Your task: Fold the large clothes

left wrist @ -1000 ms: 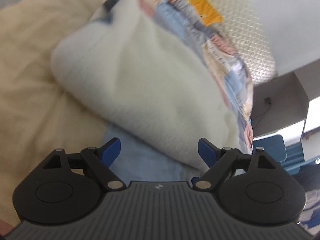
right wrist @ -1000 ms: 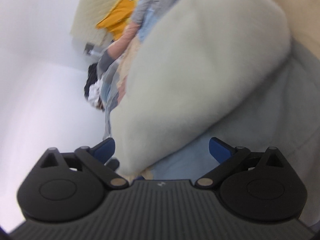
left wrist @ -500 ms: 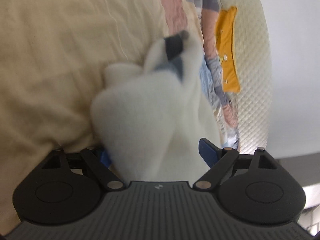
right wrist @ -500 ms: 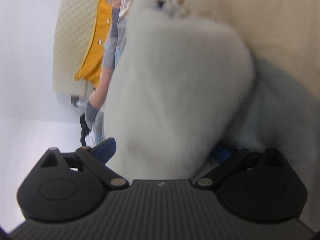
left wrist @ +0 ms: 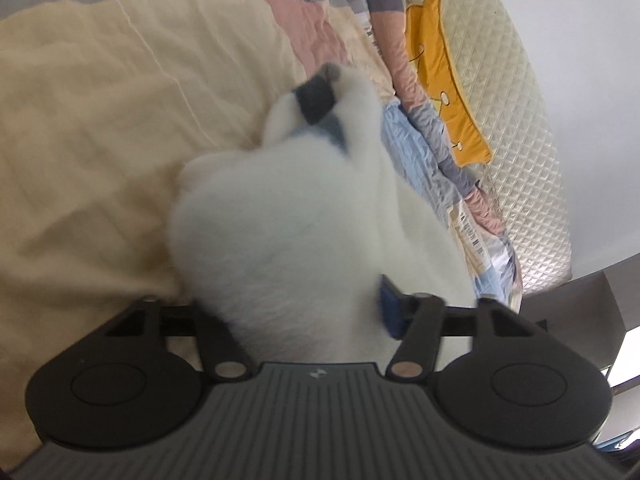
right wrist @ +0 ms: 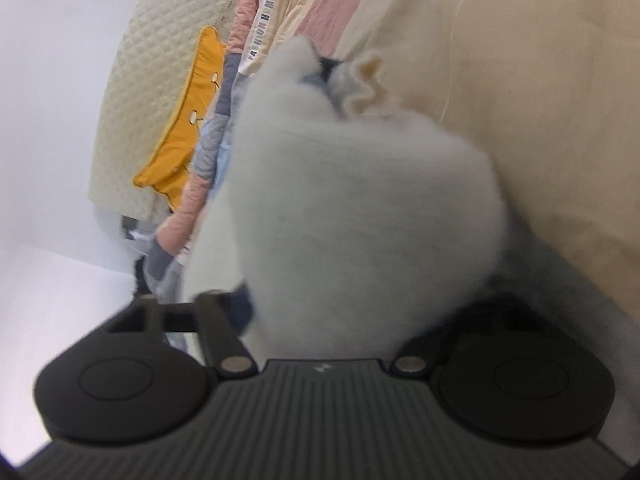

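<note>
A white fluffy fleece garment (left wrist: 288, 220) lies bunched on the bed, with a dark grey patch (left wrist: 316, 98) at its far end. In the left wrist view it bulges between the jaws of my left gripper (left wrist: 308, 312); only the right blue pad (left wrist: 390, 314) shows, pressed into the fleece. In the right wrist view the same garment (right wrist: 360, 208) fills the jaws of my right gripper (right wrist: 332, 312); the left blue pad (right wrist: 242, 308) shows blurred and the right one is hidden. Both grippers look closed on the fleece.
A cream bedspread (left wrist: 80, 140) covers the bed, with a pastel patchwork quilt (left wrist: 316, 20) along its far side. A quilted cream headboard (left wrist: 516, 120) bears an orange cushion (left wrist: 444, 80). A white wall (right wrist: 44, 80) lies beyond.
Both grippers were open in front of the garment a second ago. They have moved in and closed on the fleece, which now bulges up between the jaws. Both views have swung over the bed.
</note>
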